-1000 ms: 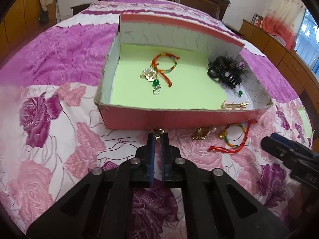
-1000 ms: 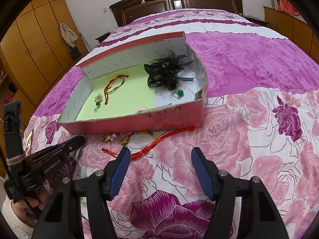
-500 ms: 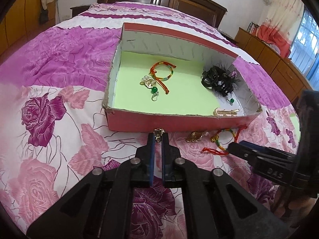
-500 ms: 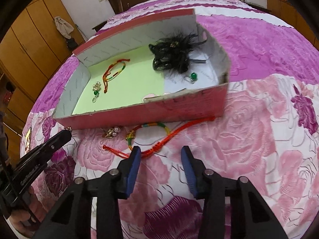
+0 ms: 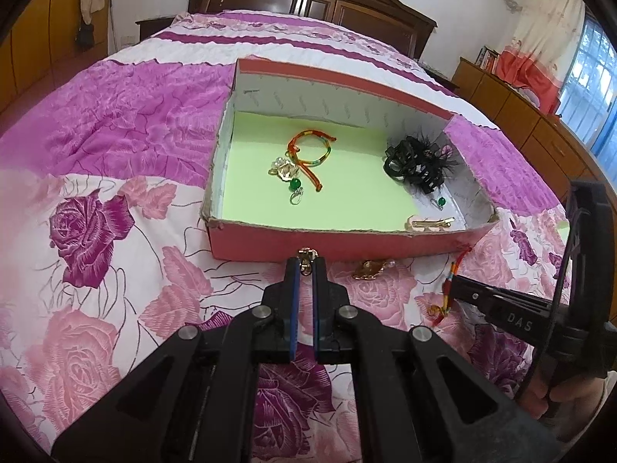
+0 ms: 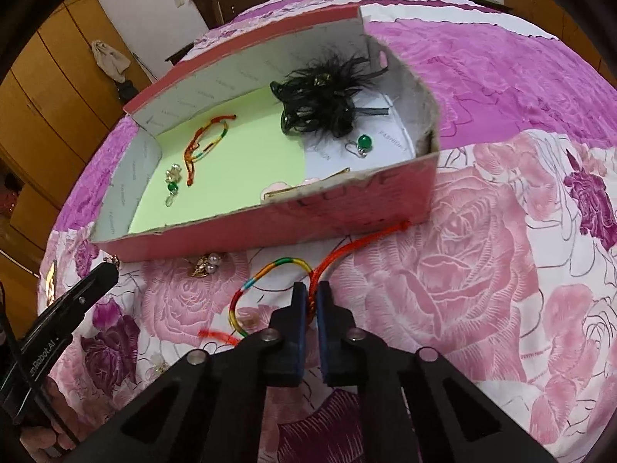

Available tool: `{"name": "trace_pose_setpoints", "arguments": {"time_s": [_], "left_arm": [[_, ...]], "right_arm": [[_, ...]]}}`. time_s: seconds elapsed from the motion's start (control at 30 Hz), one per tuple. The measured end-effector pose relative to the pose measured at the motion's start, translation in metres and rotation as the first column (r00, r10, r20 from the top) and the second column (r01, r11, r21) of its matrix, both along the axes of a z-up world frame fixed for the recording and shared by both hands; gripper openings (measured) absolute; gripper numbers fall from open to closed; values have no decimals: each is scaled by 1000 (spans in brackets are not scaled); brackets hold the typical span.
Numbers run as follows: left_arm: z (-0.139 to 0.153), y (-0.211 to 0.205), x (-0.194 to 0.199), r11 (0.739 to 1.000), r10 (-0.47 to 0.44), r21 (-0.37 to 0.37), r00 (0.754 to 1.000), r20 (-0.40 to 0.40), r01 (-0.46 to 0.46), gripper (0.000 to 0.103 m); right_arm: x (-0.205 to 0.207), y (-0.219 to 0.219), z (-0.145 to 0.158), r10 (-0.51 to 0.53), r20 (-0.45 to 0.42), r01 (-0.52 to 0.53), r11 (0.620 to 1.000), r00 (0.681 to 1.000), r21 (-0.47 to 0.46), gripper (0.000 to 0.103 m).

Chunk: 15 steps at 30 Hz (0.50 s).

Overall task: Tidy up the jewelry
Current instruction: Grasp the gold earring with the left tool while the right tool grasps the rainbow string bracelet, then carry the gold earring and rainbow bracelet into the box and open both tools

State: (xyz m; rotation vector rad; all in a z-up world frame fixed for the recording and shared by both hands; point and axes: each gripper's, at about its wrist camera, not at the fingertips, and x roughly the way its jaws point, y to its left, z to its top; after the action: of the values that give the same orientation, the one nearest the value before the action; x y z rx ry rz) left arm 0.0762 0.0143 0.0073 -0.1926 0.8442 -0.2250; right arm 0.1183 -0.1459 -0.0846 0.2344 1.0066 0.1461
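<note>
While two claws pinch, two cord bracelets [image 6: 270, 270], one pink box [image 6: 347, 208]

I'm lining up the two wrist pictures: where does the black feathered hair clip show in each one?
Left wrist view: the black feathered hair clip lies right of centre, at the right end of the pink box, by its right wall.
Right wrist view: the clip sits above centre, in the box's far right corner.
Shared landmark: the green bead earring lying just nearer the camera than the clip in both views.
</note>
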Motion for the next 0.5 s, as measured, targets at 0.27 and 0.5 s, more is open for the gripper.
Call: {"name": "trace_pose_setpoints", "arguments": {"time_s": [0.27,0.5], "left_arm": [[16,-3,-5,1000,-3,8,999,32,2,0],[30,-4,-3,1000,-1,21,998,59,0,0]], "right_arm": [[-23,-18,20,-14,52,12,999,999,42,6],[-37,-27,49,-15,135,6,998,991,63,6]]}}
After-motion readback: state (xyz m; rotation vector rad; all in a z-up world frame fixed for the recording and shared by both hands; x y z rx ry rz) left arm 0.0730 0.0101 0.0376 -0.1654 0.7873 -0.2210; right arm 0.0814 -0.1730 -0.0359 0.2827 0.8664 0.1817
